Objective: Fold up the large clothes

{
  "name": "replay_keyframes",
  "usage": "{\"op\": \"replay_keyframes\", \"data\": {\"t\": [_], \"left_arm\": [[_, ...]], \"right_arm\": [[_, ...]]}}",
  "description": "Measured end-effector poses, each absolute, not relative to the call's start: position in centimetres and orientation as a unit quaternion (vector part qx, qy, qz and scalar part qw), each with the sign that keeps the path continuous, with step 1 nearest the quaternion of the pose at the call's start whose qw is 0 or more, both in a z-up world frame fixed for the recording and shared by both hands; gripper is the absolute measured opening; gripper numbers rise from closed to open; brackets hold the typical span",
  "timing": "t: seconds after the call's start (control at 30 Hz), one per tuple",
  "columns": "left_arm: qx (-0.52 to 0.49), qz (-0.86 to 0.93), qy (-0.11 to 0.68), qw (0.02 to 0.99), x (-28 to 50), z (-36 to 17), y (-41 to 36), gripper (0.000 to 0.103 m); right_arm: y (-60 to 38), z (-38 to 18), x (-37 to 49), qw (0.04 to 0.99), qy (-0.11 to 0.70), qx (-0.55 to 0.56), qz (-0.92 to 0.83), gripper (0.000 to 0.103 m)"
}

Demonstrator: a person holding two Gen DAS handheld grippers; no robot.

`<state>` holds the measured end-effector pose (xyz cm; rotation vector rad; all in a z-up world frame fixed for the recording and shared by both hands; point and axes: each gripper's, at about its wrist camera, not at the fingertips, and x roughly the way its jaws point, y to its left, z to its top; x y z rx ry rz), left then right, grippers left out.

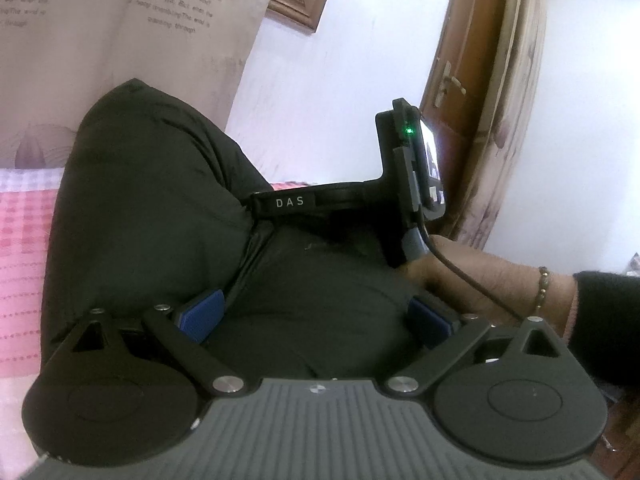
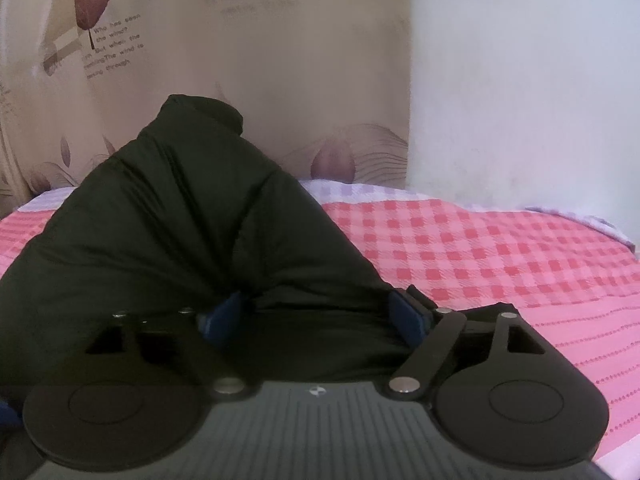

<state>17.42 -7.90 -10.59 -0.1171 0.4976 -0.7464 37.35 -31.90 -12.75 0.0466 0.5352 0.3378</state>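
My left gripper [image 1: 314, 312] and right gripper [image 2: 316, 314] each have jaws apart around bunched black puffer jacket [image 2: 180, 232], lifted over checkered bedspread [image 2: 500, 248]. Mid-fold, I judge; next I carry it over, lay flat.

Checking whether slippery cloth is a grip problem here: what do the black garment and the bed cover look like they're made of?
The black garment looks like padded synthetic shell, perhaps nylon: smooth, faintly shiny, puffy rounded folds. The pink checked bed cover looks like matte woven cotton, with a visible check weave and stitched dotted rows.
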Motion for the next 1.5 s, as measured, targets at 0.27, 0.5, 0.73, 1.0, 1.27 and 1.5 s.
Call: {"op": "replay_keyframes", "data": {"t": [0.27, 0.5, 0.73, 1.0, 1.27, 1.5], "left_arm": [[-0.040, -0.351, 0.245, 0.903, 17.1, -10.6, -8.3, 0.099], [-0.032, -0.349, 0.245, 0.904, 17.1, -10.6, -8.5, 0.099], [-0.028, -0.349, 0.245, 0.904, 17.1, -10.6, -8.5, 0.099], [-0.012, -0.345, 0.246, 0.905, 17.0, -10.7, -8.8, 0.101], [0.001, -0.343, 0.241, 0.908, 16.8, -10.7, -9.1, 0.103], [-0.071, -0.375, 0.208, 0.901, 15.2, -8.5, -5.8, 0.103]], "right_arm": [[-31.8, -12.7, 37.1, 0.954, 0.262, 0.013, 0.148, 0.088], [-31.8, -12.7, 37.1, 0.955, 0.260, 0.012, 0.141, 0.092], [-31.7, -12.7, 36.8, 0.958, 0.255, 0.006, 0.128, 0.096], [-32.4, -11.9, 37.1, 0.955, 0.270, 0.004, 0.125, 0.103], [-38.3, -4.8, 29.5, 0.969, 0.222, 0.049, 0.092, 0.103], [-44.8, -7.4, 23.3, 0.918, 0.329, 0.183, 0.122, 0.103]]}}
